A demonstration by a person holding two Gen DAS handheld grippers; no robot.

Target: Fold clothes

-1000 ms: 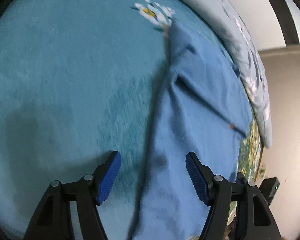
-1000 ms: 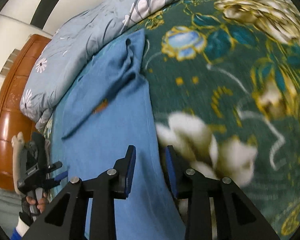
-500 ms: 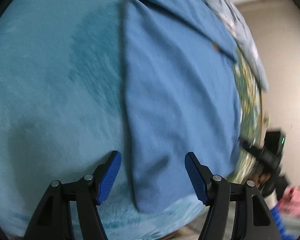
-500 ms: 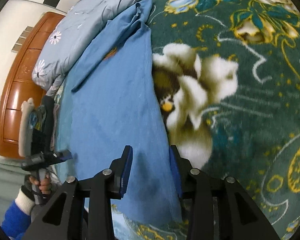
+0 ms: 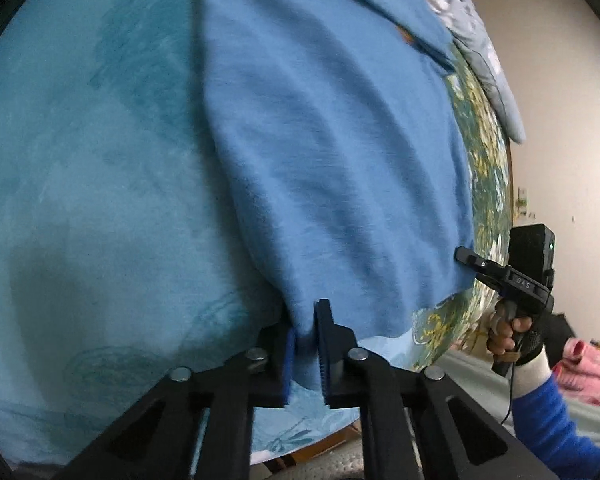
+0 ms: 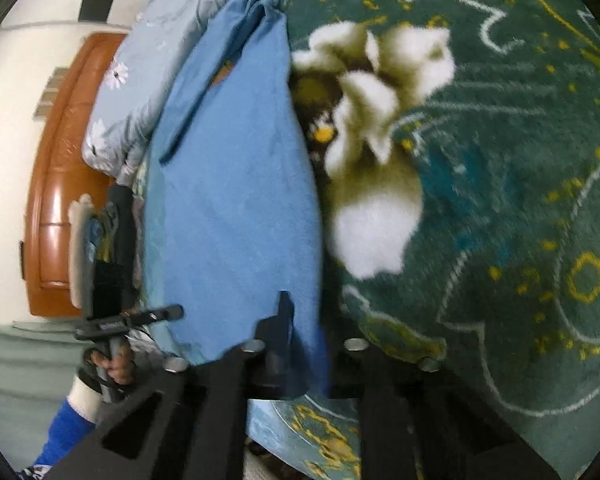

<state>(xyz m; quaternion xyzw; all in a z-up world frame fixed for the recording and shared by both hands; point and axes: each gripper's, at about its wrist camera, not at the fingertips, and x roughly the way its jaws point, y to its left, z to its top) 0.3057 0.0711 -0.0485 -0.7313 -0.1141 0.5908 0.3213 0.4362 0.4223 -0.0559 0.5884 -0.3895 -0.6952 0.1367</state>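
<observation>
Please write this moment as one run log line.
left gripper: shut on blue garment hem | right gripper: shut on hem | bed blanket: beneath

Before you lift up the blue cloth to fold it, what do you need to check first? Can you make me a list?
1. Left tool pinching the blue cloth: ok, its near hem sits between the blue pads.
2. Right tool gripping the cloth's other near corner: cannot tell, the picture is blurred and the cloth covers the fingers.
3. Both tools at the same near edge: ok, the right tool shows in the left view at the cloth's right corner.
4. Cloth lying smooth: not ok, soft ripples run across it and the far end is bunched.
5. Far end free of the grey flowered pillow: cannot tell, it lies right beside it.
</observation>
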